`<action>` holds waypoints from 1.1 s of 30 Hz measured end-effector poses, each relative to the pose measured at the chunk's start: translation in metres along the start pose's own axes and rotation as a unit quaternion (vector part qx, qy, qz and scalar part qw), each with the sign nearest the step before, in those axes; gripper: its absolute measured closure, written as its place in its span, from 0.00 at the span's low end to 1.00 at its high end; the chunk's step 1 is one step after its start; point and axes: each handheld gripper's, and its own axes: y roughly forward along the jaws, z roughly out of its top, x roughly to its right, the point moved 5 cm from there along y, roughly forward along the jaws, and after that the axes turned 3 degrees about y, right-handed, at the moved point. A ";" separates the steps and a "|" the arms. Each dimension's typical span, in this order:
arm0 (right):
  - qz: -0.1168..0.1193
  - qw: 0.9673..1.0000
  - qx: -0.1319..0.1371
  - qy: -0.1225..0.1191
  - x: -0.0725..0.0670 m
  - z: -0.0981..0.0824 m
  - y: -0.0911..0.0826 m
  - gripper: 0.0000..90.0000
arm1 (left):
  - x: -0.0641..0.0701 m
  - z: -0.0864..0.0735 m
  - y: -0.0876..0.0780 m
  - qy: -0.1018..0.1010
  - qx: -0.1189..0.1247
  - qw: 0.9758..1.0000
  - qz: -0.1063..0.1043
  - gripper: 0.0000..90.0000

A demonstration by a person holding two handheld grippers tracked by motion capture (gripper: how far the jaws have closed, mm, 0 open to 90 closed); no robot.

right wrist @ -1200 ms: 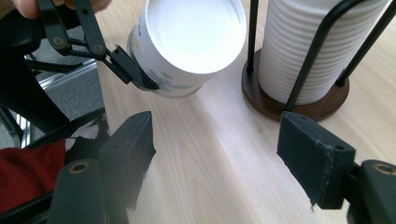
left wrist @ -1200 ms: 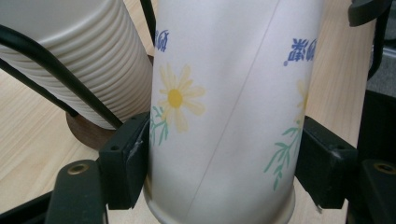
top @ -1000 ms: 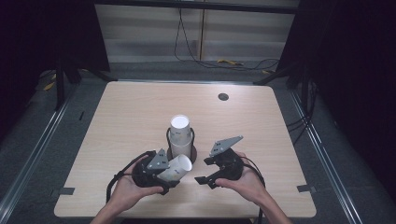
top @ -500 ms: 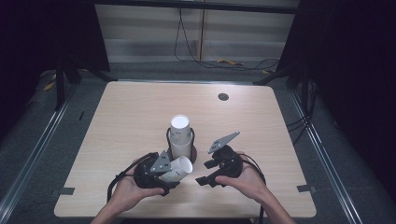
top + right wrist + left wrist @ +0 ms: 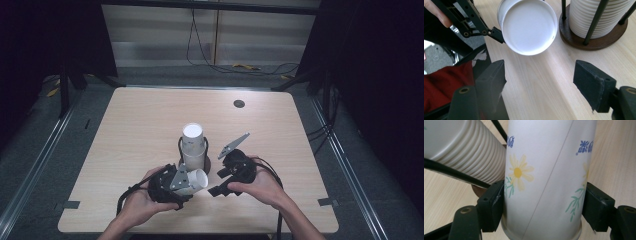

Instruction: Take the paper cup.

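paper cup [image 5: 194,181] (white, with a yellow daisy and blue lettering printed on its wall) lies on its side in the left gripper [image 5: 176,186], whose two black pads press on opposite sides of it near the rim in the left gripper view [image 5: 544,182]. so that gripper is clenched on the cup, held near the front edge of the table [image 5: 145,120], just in front of the cup stack [image 5: 193,147].

the stack stands upside down inside a holder [image 5: 596,41] with a round wooden base and thin black upright rods, and it looks full of ribbed white cups nested together. in the right gripper view the held cup's flat white bottom [image 5: 529,26] faces the camera, close beside the holder.

the right gripper [image 5: 216,189] hangs just to the right of the cup, its jaws parted with nothing but bare tabletop between them; they have just been opening. it is released, pointed toward the cup's bottom end.

as for progress, i judge that one cup is already off the stack and out in the open, so the separating step is done. what looks left is for the right gripper to take hold of the cup's bottom end (or help pull off a second cup, if two are stuck together, which i cannot tell), and then to set the cup down on the table, which has not yet been done.
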 end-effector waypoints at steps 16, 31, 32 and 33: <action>0.015 0.999 -0.030 -0.002 0.000 0.010 0.003 0.29 | 0.002 0.002 0.005 0.026 -0.015 1.000 0.006 0.31; 0.029 0.997 -0.072 0.009 0.001 0.015 0.019 0.29 | 0.011 0.012 0.013 0.057 -0.035 0.998 0.008 0.31; 0.030 0.997 -0.075 0.011 0.001 0.015 0.019 0.29 | 0.012 0.012 0.013 0.064 -0.044 0.997 0.007 0.31; 0.028 0.996 -0.078 0.012 0.001 0.015 0.020 0.29 | 0.012 0.013 0.013 0.069 -0.049 0.996 0.009 0.31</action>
